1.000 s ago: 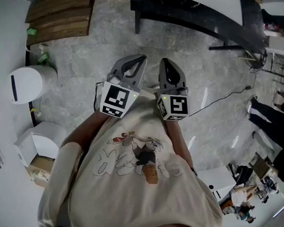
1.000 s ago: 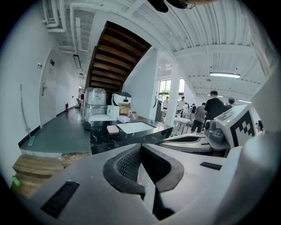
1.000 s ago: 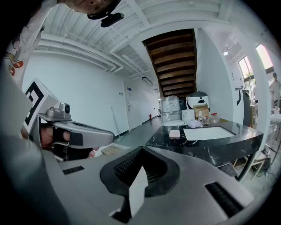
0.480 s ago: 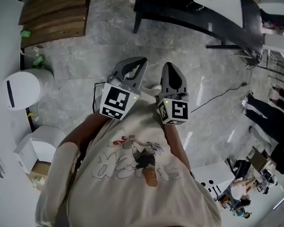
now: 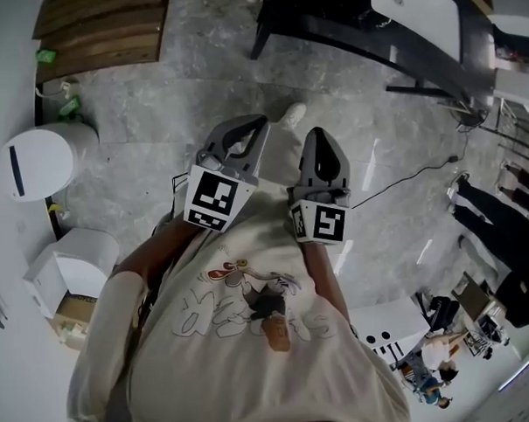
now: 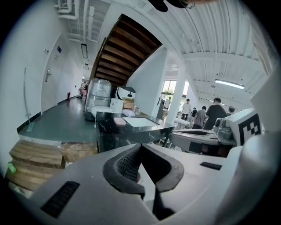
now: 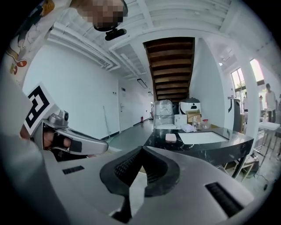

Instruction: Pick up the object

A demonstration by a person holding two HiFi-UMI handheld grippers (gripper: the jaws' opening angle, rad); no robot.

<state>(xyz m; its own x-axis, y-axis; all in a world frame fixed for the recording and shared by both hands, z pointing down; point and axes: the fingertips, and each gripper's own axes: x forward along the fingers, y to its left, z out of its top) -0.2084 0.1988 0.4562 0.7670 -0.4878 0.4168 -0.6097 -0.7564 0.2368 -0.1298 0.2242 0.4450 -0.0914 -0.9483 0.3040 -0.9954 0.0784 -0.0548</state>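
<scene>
While the person stands on the grey stone floor (image 5: 146, 97) with both tools held out in front of the chest, the left gripper (image 5: 259, 124) has its jaws pressed together with nothing between them
- Right gripper (image 5: 319, 133): jaws likewise together, empty; it sits just beside the left one, not touching it
- Marker cubes (image 5: 213, 196) on both grippers face up toward the head view
- Black worktop (image 7: 228, 147) stands ahead, well apart from both grippers
- Pink object (image 7: 171, 137), small and flat with rounded corners, lies on the worktop near its left end, close to the near edge
- White panel (image 7: 206, 137) lies flat on the worktop just right of the pink object; whether they touch, cannot tell
- Wooden staircase (image 7: 169, 66) rises behind the worktop
- White round bin (image 5: 36, 160) against the wall on the person's left
- Thin black cable (image 5: 403, 184) trails across the floor to the right
- People (image 6: 215, 115) stand in the background, far off
</scene>
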